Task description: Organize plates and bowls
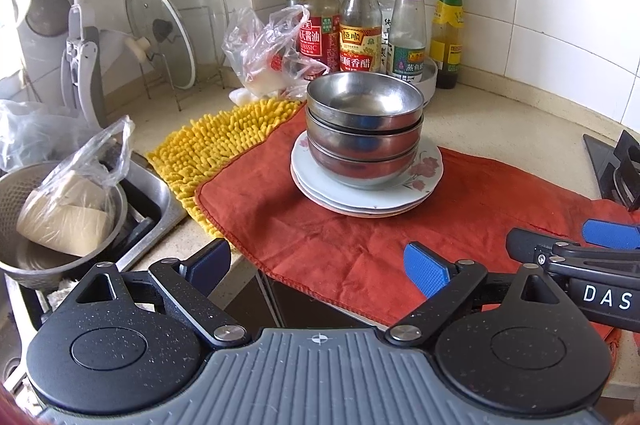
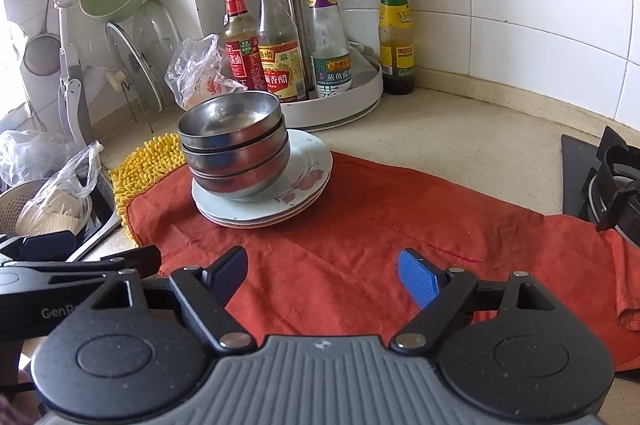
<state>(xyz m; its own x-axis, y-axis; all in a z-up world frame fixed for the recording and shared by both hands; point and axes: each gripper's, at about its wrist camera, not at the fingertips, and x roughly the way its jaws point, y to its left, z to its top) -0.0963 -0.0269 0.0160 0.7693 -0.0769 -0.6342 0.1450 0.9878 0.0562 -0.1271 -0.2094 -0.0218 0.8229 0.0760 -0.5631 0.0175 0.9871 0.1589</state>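
**Bowls stacked on plates, both grippers clear**

Kitchen counter, red cloth (image 1: 360,245): three steel bowls (image 1: 364,129) nest mouth-up on a stack of plates (image 1: 428,161) lying flat, the top one flowered. Beyond the stack stands the bottle carousel (image 2: 352,105); a yellow mat (image 1: 208,149) lies at its left. Your left gripper (image 1: 320,267) and right gripper (image 2: 320,275) tilt downward near the stack, side by side, jaws spread and empty.

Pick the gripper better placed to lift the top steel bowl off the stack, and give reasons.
Left, probably. The bowl stack sits almost straight ahead of the open left gripper; from the open right gripper it lies off to the left.
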